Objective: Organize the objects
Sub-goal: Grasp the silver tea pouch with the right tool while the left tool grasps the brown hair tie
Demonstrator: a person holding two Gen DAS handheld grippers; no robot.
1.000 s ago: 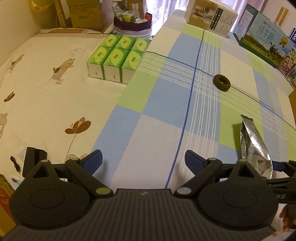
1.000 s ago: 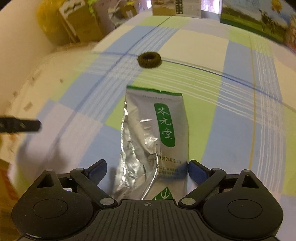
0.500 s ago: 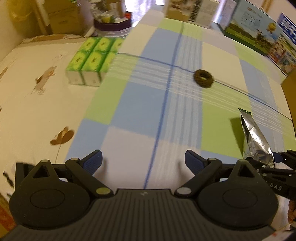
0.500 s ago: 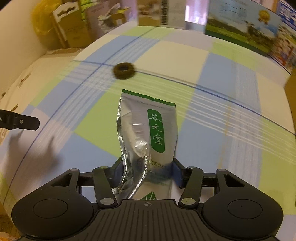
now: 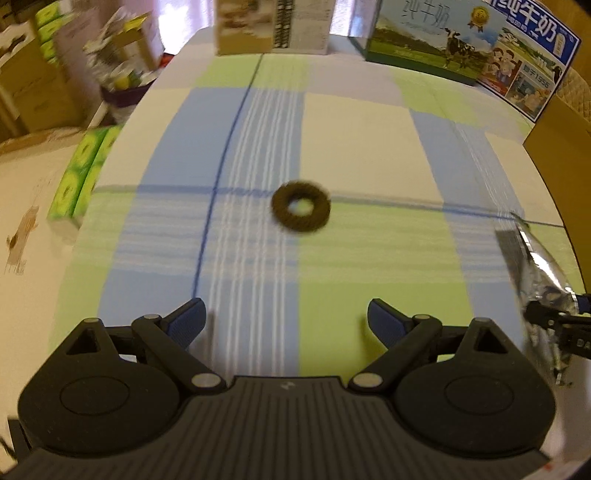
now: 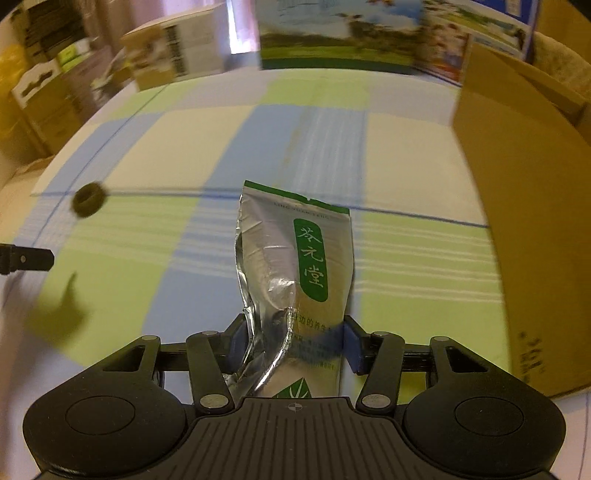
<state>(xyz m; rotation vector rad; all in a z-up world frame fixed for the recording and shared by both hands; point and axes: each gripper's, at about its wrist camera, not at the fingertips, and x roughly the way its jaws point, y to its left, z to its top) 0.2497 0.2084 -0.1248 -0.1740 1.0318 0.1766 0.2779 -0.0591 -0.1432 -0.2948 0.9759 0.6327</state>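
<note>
A silver foil tea pouch (image 6: pixel 295 280) with a green label is clamped at its lower end by my right gripper (image 6: pixel 293 343), which is shut on it and holds it above the checked cloth (image 6: pixel 147 288). The same pouch (image 5: pixel 543 280) shows at the right edge of the left wrist view. A dark brown ring (image 5: pixel 301 210) lies flat on the cloth, straight ahead of my left gripper (image 5: pixel 286 321), which is open with nothing between its fingers. In the right wrist view the ring (image 6: pixel 88 199) is far to the left.
An open cardboard box (image 6: pixel 532 206) stands at the right, close to the pouch. Green tissue packs (image 5: pixel 79 181) sit off the cloth at the left. A milk carton box (image 5: pixel 461 48) and another printed box (image 5: pixel 273 26) stand at the far edge.
My right gripper shut on the pouch, lifted it and swung right toward the cardboard box. My left gripper turned and moved toward the ring, which now lies straight ahead.
</note>
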